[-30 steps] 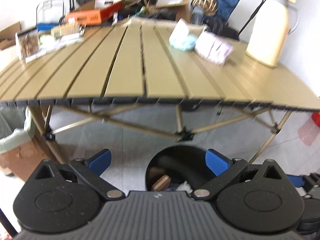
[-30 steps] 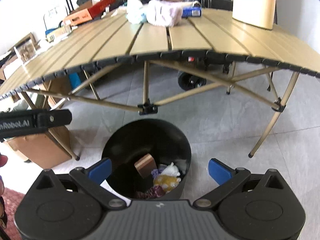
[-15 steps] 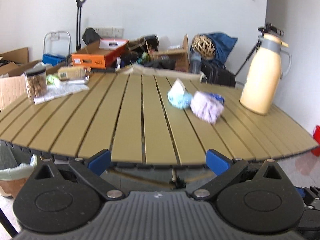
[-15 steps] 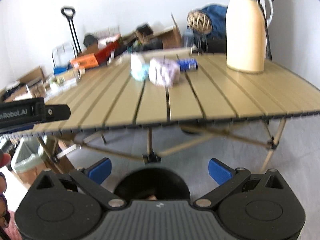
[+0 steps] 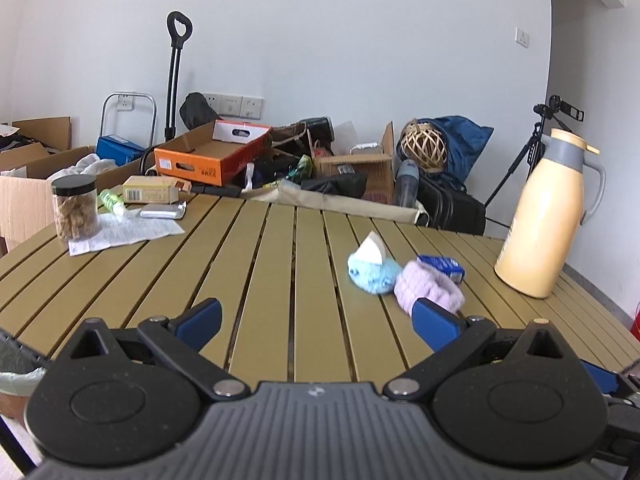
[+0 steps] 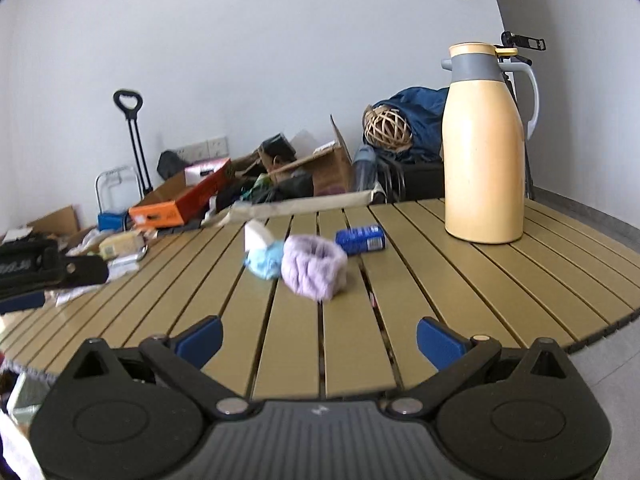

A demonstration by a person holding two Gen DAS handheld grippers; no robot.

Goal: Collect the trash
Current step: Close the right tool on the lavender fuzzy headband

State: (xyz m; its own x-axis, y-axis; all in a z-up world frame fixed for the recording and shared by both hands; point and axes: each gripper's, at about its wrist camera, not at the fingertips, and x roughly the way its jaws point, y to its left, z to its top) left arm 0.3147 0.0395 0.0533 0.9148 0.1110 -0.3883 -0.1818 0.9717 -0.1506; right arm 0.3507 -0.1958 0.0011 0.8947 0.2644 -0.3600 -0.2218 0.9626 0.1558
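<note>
Olive-tan slatted folding table (image 5: 280,264) fills both views, seen from low over its near edge. Near the middle, slightly right in the left wrist view: light blue crumpled fuzzy wad with a white paper piece on top (image 5: 374,270), touching a lilac fluffy ring-shaped cloth (image 5: 430,290) just beside it. Behind the lilac cloth, small blue carton lying on its side (image 5: 442,266), print too blurred to read. Same three pieces close together in the right wrist view, straight ahead of the fingers (image 6: 262,254), (image 6: 314,266), (image 6: 360,240).

Left gripper (image 5: 316,320) released, blue fingertips (image 5: 200,316) wide apart, nothing between them, hovering over the near slats. Right gripper (image 6: 318,338) released too, empty, fingertips (image 6: 438,340) apart above the table edge.

Tall cream-yellow thermos jug with grey collar and handle (image 6: 484,148) upright at the right side, well apart from the trash. At the far left: clear plastic jar with black lid (image 5: 75,208), probably filled with nuts, standing on a white printed paper sheet (image 5: 124,234).
</note>
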